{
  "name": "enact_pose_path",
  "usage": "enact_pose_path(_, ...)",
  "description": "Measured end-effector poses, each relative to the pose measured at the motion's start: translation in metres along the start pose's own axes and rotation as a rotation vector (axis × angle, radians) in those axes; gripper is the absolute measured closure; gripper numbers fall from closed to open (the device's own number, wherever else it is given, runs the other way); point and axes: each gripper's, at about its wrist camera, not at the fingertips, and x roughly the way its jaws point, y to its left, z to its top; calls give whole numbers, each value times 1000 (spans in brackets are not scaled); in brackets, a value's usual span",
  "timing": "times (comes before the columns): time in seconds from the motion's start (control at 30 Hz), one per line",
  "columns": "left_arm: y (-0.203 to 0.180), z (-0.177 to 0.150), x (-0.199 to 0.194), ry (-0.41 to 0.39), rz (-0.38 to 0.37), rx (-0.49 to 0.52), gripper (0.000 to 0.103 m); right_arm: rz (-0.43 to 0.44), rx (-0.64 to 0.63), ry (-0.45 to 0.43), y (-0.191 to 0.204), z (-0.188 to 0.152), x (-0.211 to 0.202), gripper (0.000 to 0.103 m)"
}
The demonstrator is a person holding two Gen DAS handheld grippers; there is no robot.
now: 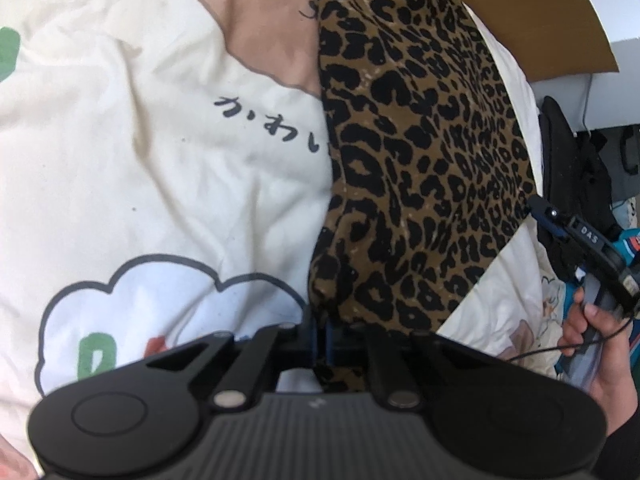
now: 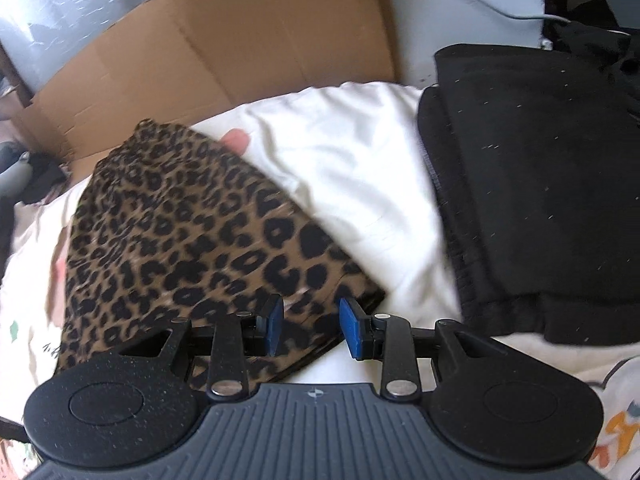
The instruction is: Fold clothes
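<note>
The left hand-held gripper (image 1: 320,334) is clamped on the near edge of the leopard-print garment (image 1: 416,152), which lies on the cream printed bedcover (image 1: 120,152). The right hand-held gripper (image 2: 308,326) hovers over the garment's near right corner, jaws apart, gripping nothing. A folded black garment (image 2: 532,184) lies to the right, cardboard (image 2: 240,40) beyond.

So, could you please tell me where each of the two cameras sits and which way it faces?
Left wrist: on the left gripper, looking down at the leopard-print garment it pinches on the cartoon-print bedding; the right gripper and a hand show.
Right wrist: on the right gripper, jaws apart over the garment's corner, black clothes beside.
Shared: garment, cardboard.
</note>
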Motion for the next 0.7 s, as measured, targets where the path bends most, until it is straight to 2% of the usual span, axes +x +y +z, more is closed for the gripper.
enact_pose_path(0.37,-2,1,3,-5,16,6,99,-47,-56,8,-17,11,20,65)
enact_pose_path(0.5,-2,0,2,-6,21,15,99,-14,-101,27,-18,17,26,65)
enact_pose_path(0.7,-2,0,2,-7,22,12,99,54,-165,104,-23,26,41,64)
